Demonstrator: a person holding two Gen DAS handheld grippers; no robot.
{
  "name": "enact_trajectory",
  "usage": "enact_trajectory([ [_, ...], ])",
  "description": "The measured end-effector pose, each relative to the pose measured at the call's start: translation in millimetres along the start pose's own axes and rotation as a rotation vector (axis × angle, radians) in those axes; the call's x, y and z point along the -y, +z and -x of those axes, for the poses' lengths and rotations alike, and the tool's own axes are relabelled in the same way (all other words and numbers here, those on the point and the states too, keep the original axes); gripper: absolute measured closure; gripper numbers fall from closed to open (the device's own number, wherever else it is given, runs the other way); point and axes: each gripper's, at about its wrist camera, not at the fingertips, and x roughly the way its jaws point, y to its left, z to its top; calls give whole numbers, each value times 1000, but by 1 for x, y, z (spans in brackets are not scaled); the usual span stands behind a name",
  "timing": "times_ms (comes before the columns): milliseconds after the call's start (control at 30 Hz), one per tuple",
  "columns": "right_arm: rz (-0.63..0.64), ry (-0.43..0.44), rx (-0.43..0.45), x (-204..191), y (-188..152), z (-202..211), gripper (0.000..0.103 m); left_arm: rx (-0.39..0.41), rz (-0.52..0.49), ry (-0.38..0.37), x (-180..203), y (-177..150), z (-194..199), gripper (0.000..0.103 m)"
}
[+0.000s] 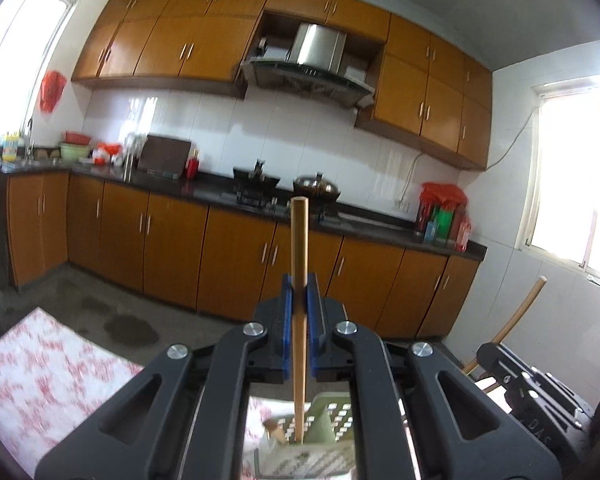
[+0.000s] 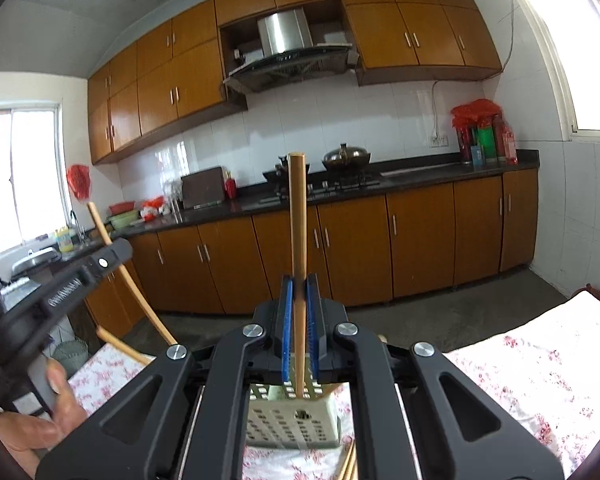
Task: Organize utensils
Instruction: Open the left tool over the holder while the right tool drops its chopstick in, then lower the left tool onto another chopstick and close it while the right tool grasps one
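Note:
My left gripper is shut on a wooden chopstick that stands upright, its lower tip reaching the pale green perforated holder below. In the right wrist view my right gripper is shut on a second chopstick, also upright, whose lower end dips at the top of the holder. The right gripper shows at the right edge of the left view with its tilted chopstick. The left gripper and its slanted chopstick appear at the left of the right view.
The holder stands on a table with a pink floral cloth. Loose chopsticks lie on the cloth near the front edge. A hand grips the left tool. Kitchen cabinets and a dark counter run along the far wall.

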Motion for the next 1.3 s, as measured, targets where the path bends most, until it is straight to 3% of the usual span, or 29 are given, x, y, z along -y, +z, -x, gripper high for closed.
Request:
enact_trajectory([
  [167,-12,11,-44,1,-5,0,93,-46,22,-16,-10,-13,0,91],
  [200,-15,12,-49,1,-4,0,89,-50,19,-17,-11,-13,3,85],
  [267,-19,7,-51,2,-2,4,64,-49,12,-11,-13,-11,10,78],
  [300,-19,7,-46,3,-3,6,62,-49,6,-8,-13,-10,13,77],
  [533,-15,-38,-16,16,1,48,59,-78,-53,50,-34,-11,63,63],
  [633,-23,-76,-49,28,-12,63,59,-111,-90,100,-51,-30,88,60],
  [700,-30,-102,-116,37,-30,64,59,-151,-122,146,-64,-50,97,60],
  [800,-38,-110,-327,50,-84,46,65,-272,-144,175,-85,-92,98,60],
  [867,-61,-91,-458,54,-117,33,81,-369,-140,184,-98,-121,94,60],
  [967,-74,-53,-596,50,-163,20,86,-494,-116,172,-110,-160,90,63],
  [1133,-70,-31,-666,37,-187,6,86,-588,-105,145,-110,-191,88,66],
  [1300,-32,-50,-671,31,-195,1,88,-634,-106,122,-98,-204,80,67],
])
